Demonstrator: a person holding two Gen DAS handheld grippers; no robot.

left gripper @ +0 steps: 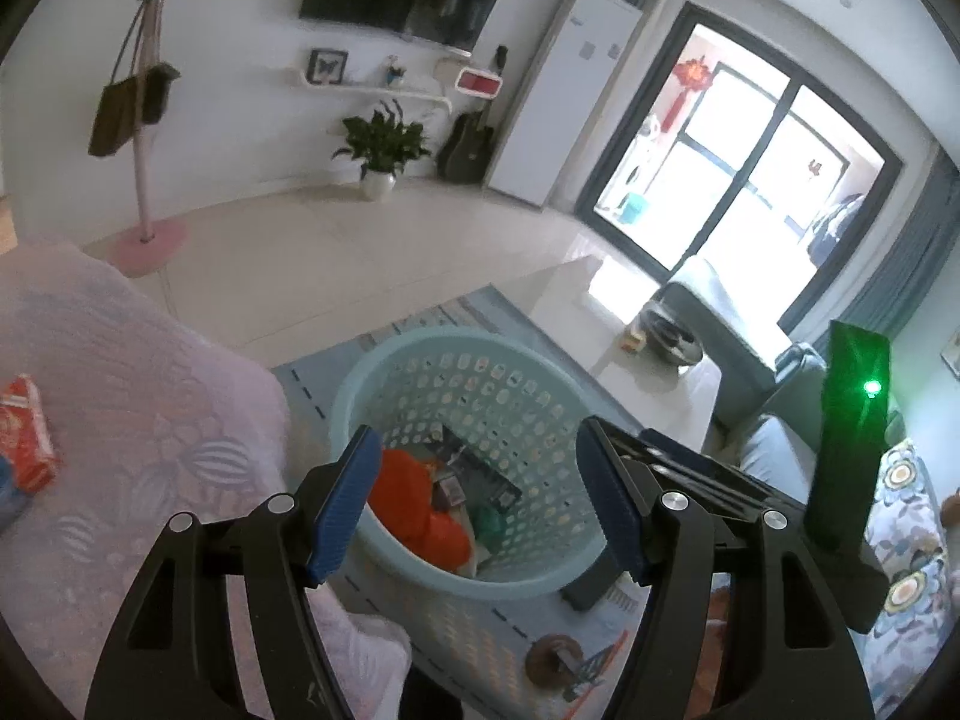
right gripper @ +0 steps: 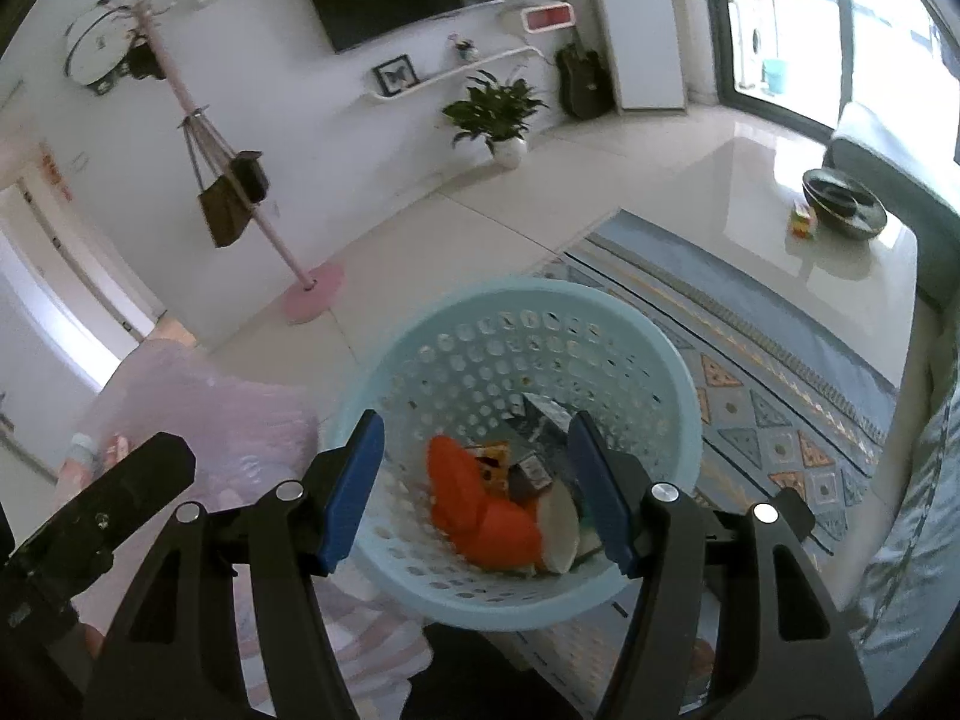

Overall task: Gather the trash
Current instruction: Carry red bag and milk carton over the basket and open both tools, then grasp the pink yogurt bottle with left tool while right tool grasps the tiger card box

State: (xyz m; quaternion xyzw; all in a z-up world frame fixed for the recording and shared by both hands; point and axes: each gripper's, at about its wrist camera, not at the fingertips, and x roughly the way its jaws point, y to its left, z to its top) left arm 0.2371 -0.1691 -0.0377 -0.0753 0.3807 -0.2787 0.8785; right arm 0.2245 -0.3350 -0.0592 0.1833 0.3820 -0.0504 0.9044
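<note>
A light blue perforated basket point(left gripper: 384, 360) stands on the rug and also shows in the right wrist view point(right gripper: 678, 384). It holds trash: an orange wrapper point(left gripper: 414, 504) point(right gripper: 474, 504), a dark packet point(left gripper: 480, 468) point(right gripper: 540, 420), a small carton point(right gripper: 531, 474) and a white cup point(right gripper: 558, 525). My left gripper point(left gripper: 480, 510) is open and empty above the basket. My right gripper point(right gripper: 477, 492) is open and empty above it too. A red packet point(left gripper: 27, 432) lies on the pink blanket point(left gripper: 150, 396) at the left.
A white coffee table point(right gripper: 780, 192) with a dark bowl point(right gripper: 843, 201) stands right of the patterned rug point(right gripper: 780, 396). A pink coat stand point(left gripper: 144, 180) and a potted plant point(left gripper: 381, 150) stand by the far wall. A grey sofa point(left gripper: 720, 312) is at the right.
</note>
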